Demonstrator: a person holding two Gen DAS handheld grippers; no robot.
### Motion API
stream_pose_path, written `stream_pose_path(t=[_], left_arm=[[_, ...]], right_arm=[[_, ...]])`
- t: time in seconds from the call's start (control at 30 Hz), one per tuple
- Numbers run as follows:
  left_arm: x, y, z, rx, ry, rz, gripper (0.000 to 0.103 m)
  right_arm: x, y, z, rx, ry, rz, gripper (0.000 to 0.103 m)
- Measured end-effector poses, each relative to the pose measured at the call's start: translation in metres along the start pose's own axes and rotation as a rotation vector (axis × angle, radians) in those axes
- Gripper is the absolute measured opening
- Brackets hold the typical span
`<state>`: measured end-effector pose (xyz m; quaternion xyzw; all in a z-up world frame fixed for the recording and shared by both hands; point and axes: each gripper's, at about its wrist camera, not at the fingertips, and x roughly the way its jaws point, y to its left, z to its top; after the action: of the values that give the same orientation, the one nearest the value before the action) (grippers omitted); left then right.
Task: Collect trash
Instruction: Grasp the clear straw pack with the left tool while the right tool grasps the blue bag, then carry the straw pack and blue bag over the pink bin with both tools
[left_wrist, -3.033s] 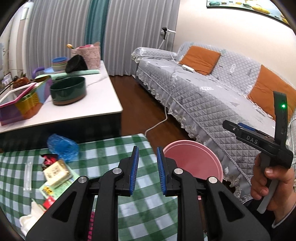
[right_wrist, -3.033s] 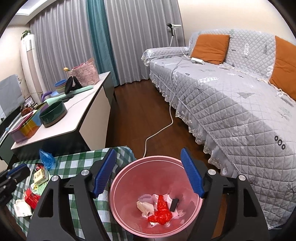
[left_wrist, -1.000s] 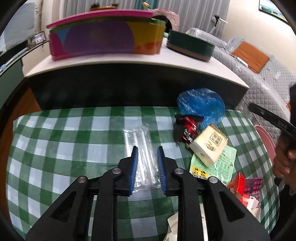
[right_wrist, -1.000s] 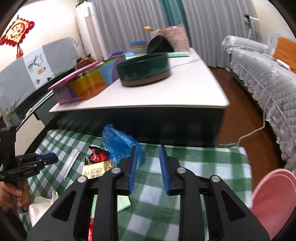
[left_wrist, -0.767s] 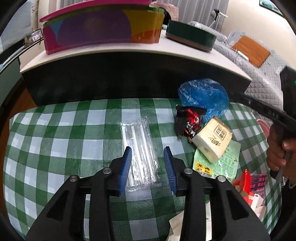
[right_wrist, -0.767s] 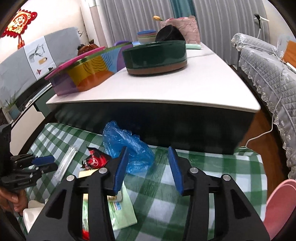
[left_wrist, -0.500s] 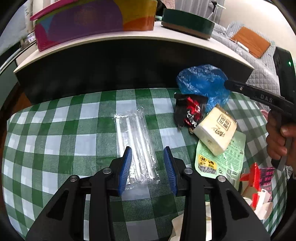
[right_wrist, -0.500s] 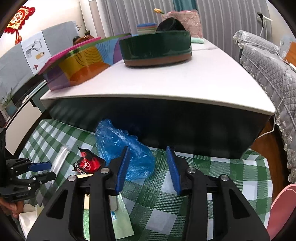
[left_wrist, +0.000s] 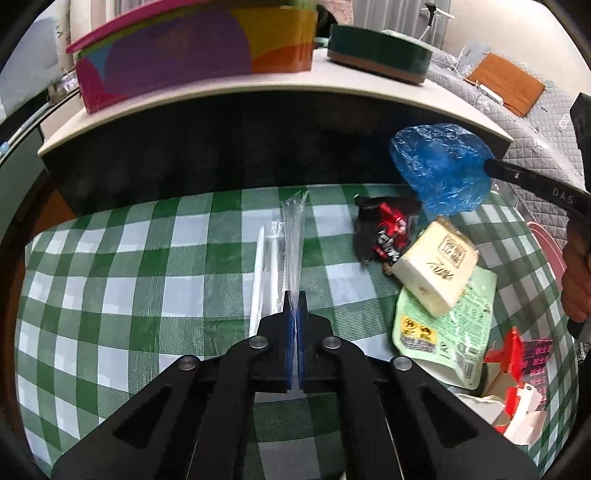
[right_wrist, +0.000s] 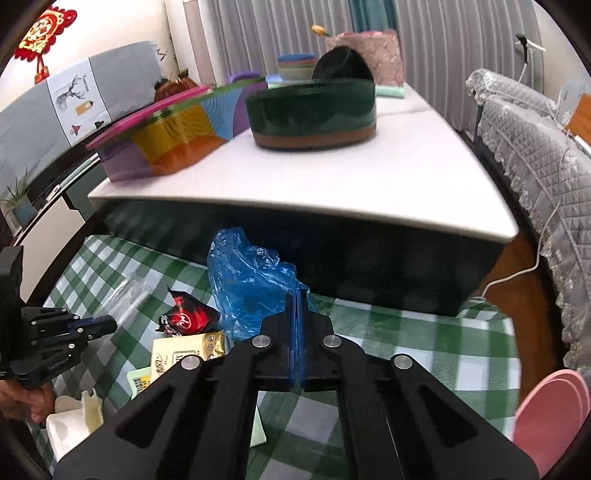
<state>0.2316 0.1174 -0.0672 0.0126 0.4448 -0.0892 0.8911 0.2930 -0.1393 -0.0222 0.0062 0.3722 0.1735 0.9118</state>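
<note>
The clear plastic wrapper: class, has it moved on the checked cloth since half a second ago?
Yes. The clear plastic wrapper, pinched in the left gripper, no longer lies flat; its far end has lifted off the checked cloth.

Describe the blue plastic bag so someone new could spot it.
Find the green checked tablecloth; at its far edge, by the dark table front, sits the crumpled blue plastic bag. It is the only translucent blue thing, behind the red-and-black wrapper.

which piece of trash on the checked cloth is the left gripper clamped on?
The clear plastic sleeve, pinched at its near end by the left gripper; the other wrappers lie untouched.
</note>
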Motion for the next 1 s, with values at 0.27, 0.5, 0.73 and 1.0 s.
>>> stream_pose_path(t=[0.27, 0.5, 0.73, 1.0], left_arm=[[-0.021, -0.016, 0.006, 0.018, -0.055, -0.022, 0.001], [-0.042, -0.035, 0.004, 0.036, -0.102, -0.045, 0.001], [-0.063, -0.056, -0.001, 0.07, -0.149, -0.075, 0.001], [-0.083, -0.078, -0.005, 0.089, -0.189, -0.098, 0.001]], right_arm=[[-0.048, 0.0, 0.001, -0.019, -0.046, -0.037, 0.001], [-0.091, -0.01, -0.008, 0.0, -0.074, -0.073, 0.001], [-0.14, -0.019, -0.021, 0.007, -0.111, -0.103, 0.001], [-0.187, -0.038, -0.036, 0.037, -0.152, -0.128, 0.001]])
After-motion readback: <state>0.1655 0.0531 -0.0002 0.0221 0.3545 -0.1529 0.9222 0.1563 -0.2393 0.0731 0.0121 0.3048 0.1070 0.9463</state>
